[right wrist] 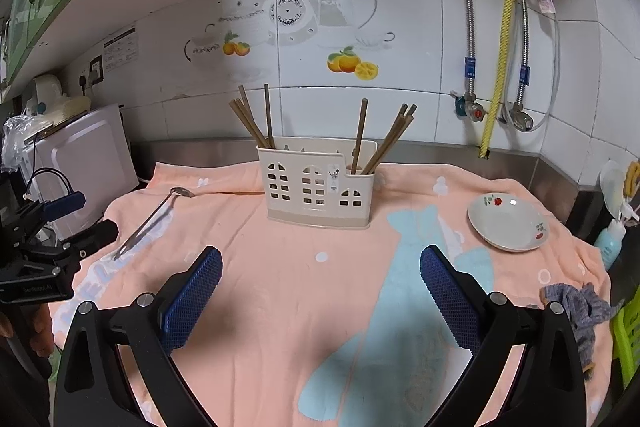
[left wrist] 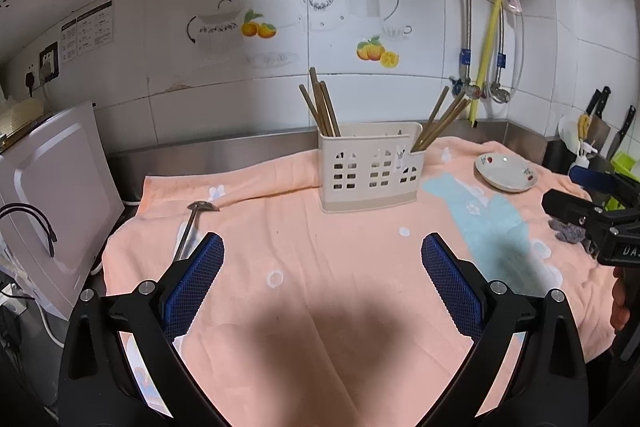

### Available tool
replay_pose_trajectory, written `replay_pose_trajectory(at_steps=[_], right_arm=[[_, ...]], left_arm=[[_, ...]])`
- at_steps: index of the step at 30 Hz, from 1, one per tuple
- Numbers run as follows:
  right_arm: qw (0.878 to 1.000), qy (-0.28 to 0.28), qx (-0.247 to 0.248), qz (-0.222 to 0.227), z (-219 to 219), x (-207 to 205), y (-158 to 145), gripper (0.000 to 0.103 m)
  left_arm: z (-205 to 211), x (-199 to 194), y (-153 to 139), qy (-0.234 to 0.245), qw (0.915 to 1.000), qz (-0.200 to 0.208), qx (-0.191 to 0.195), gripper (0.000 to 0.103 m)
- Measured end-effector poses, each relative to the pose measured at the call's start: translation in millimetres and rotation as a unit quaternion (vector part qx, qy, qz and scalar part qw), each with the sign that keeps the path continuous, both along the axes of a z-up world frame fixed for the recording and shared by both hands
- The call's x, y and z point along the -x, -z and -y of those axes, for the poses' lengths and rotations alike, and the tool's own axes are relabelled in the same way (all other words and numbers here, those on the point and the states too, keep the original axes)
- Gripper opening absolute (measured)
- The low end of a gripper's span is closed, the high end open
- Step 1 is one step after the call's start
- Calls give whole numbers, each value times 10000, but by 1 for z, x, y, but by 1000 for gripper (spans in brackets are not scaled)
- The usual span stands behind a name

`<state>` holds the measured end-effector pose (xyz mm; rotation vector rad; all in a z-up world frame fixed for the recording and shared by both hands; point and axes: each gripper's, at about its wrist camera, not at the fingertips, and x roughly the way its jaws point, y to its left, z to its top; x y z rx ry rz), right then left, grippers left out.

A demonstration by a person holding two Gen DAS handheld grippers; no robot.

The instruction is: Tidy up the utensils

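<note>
Both the left gripper (left wrist: 322,259) and right gripper (right wrist: 320,271) hover with fingers spread wide, empty. The spoon (right wrist: 154,219) lies left of the holder (right wrist: 318,189); picking it up seems next.

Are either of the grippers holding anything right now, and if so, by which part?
Nothing is held. The left gripper and right gripper are both open above the towel. The spoon lies untouched on it, left of the utensil holder.

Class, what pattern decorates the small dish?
Red flowers with green leaves on the white dish, clearest in the right wrist view.
</note>
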<state>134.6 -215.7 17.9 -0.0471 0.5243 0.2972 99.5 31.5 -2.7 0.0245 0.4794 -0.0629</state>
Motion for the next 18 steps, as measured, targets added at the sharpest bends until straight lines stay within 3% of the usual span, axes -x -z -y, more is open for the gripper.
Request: replay_pose_trajectory(at_steps=[18], right_arm=[[10000, 35, 19, -92, -3, 2, 11, 96]], left_arm=[[2, -1, 13, 39, 9998, -179, 32, 98]])
